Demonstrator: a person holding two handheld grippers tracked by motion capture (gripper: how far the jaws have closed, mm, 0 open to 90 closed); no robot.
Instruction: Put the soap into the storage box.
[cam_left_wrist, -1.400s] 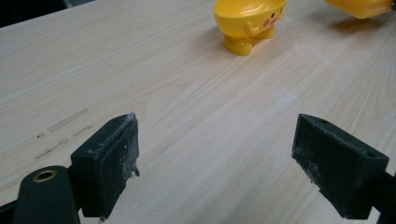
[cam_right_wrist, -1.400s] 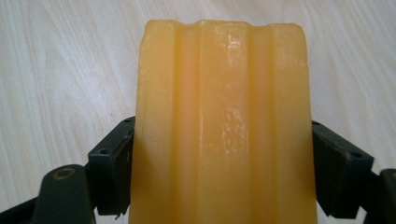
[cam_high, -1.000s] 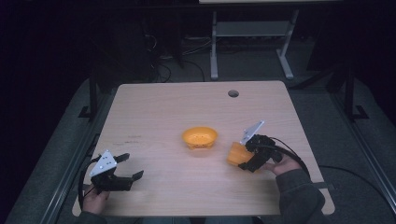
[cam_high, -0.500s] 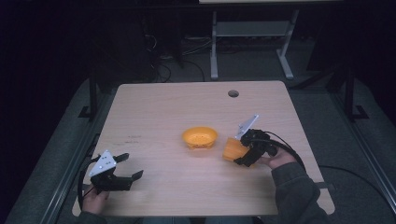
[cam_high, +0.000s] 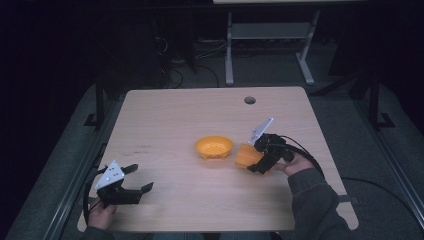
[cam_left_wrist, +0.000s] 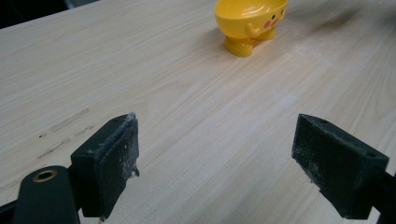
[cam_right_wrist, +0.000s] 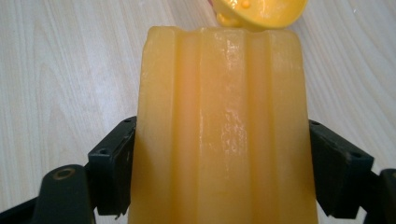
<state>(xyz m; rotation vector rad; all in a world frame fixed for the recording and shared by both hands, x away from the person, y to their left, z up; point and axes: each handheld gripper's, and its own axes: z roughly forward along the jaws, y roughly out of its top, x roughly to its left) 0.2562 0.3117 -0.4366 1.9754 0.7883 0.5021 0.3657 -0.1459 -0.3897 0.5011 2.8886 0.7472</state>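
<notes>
Right gripper (cam_high: 257, 161): clamped across an orange ribbed block (cam_right_wrist: 224, 135), one black jaw pressed to each long side. In the right gripper view the block rises between the jaws and hides most of the table ahead.

Orange ribbed block: translucent, glossy, with lengthwise flutes on the face shown. Judged rigid moulded plastic, probably hollow and light. The sheen suggests a slippery surface, so the flat side walls now under the pads look like the safer hold; the rounded flutes would give less purchase. In the high view it sits at the gripper's tip, just right of the bowl, close to it. Whether it touches the table cannot be told.

Yellow bowl (cam_high: 214, 147): small and footed, with a painted face and stubby arms on its wall, seen in the left gripper view (cam_left_wrist: 250, 18). It stands upright near the table's centre. Judged light hard plastic, likely to skid or tip if nudged.

Right hand (cam_high: 295, 164): wraps the gripper body from behind, the dark sleeve entering from the lower right, the tool angled left toward the bowl.

Left gripper (cam_high: 131, 187): jaws wide apart, nothing between them, low over the near-left corner of the wooden table (cam_high: 175, 112), well apart from the bowl. The left hand (cam_high: 100, 210) holds it at the table edge.
</notes>
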